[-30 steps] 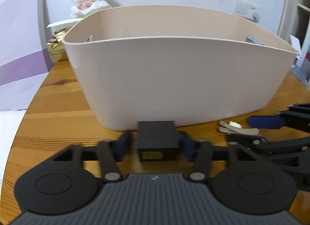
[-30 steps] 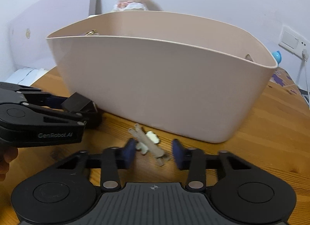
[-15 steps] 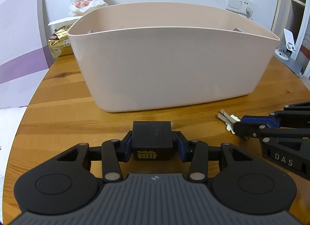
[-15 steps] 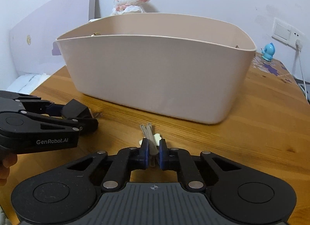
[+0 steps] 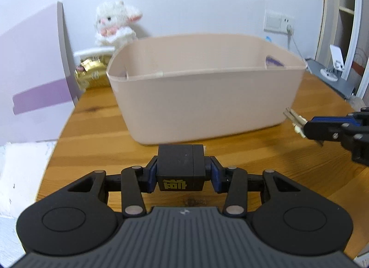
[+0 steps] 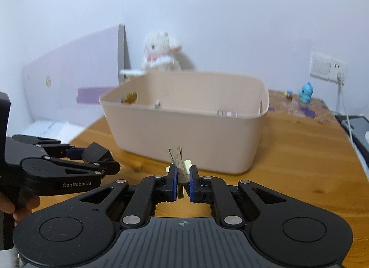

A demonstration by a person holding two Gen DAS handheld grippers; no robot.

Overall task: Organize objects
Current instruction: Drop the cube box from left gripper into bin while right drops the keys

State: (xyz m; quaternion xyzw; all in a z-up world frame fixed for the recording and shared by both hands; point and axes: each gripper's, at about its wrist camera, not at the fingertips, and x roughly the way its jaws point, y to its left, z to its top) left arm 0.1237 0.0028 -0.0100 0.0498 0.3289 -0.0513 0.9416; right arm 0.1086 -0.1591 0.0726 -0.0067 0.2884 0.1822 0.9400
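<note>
Both tongs have risen from the wooden tabletop [image 5: 96, 129] since a second ago, each carrying its load. The left tongs [image 5: 181, 173] clench a small black box with gold lettering [image 5: 180, 166] at lower centre; the right tongs [image 6: 182, 181] grip a slim beige hair clip [image 6: 177, 162]. The beige plastic tub [image 5: 207, 97] sits mid-frame beyond them.

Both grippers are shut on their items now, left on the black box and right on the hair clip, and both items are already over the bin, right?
Not quite. The left gripper holds the black box and the right gripper the hair clip, but both wrist views show them short of the bin.
</note>
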